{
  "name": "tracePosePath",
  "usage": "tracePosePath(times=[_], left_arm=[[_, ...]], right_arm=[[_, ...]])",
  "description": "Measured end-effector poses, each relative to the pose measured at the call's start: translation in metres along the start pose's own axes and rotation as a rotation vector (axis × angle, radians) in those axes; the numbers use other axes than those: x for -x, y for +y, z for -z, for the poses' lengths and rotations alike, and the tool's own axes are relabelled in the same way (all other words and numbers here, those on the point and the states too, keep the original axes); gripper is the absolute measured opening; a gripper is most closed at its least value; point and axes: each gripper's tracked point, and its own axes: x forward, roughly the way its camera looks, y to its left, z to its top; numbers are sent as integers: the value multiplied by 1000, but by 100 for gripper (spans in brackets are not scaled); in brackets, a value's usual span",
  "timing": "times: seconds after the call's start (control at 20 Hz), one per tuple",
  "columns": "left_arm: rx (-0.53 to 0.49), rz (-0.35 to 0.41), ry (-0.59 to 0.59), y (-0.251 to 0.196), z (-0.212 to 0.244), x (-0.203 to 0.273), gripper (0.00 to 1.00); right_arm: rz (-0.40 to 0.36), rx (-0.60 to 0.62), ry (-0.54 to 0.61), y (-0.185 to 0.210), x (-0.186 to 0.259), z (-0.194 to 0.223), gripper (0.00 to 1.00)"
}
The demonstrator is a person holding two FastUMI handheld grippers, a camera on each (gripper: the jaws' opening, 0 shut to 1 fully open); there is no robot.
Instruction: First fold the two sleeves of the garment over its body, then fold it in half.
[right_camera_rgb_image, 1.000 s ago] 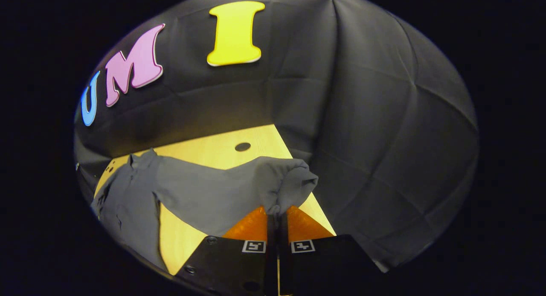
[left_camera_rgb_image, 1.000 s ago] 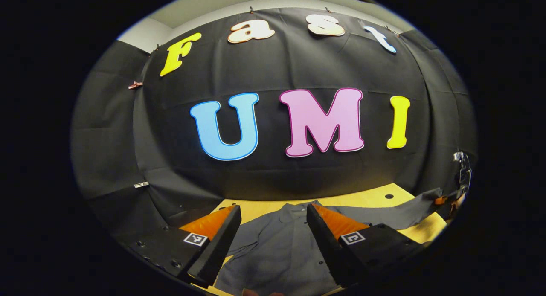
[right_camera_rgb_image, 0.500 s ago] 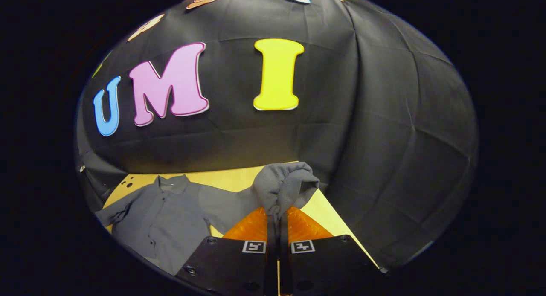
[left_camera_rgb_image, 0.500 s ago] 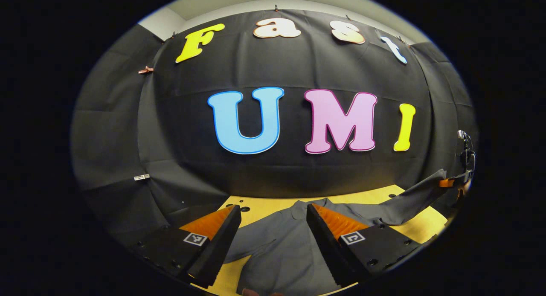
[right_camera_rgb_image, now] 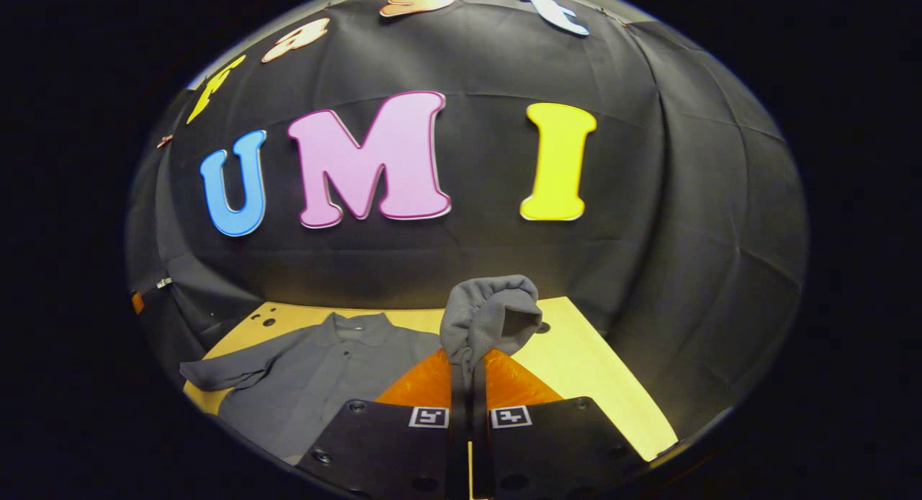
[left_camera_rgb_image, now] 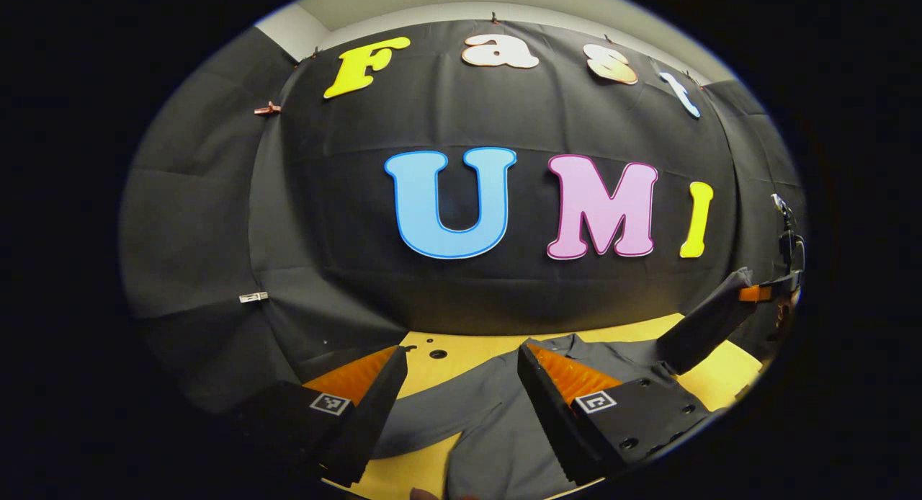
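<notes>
Above the desk (right_camera_rgb_image: 598,377), the right hand-held gripper (right_camera_rgb_image: 468,363) pinched the shirt's (right_camera_rgb_image: 324,370) sleeve (right_camera_rgb_image: 490,313); the left hand-held gripper (left_camera_rgb_image: 461,363) hung wide, empty.

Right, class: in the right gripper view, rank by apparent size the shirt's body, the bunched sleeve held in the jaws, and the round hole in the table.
1. Shirt's body
2. Bunched sleeve, though it sits nearer the camera, so it looks enlarged
3. Round hole, partly hidden behind the sleeve
</notes>
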Motion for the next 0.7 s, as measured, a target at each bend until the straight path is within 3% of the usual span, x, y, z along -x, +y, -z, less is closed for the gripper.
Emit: tracePosePath(times=[0.2,0.7], left_arm=[[-36,-17,-14,23,-1,5,98],[12,-63,0,68,19,4,98]], right_arm=[[-54,12,-3,56,-6,3,6],[-251,59,83,195,-29,48,7]])
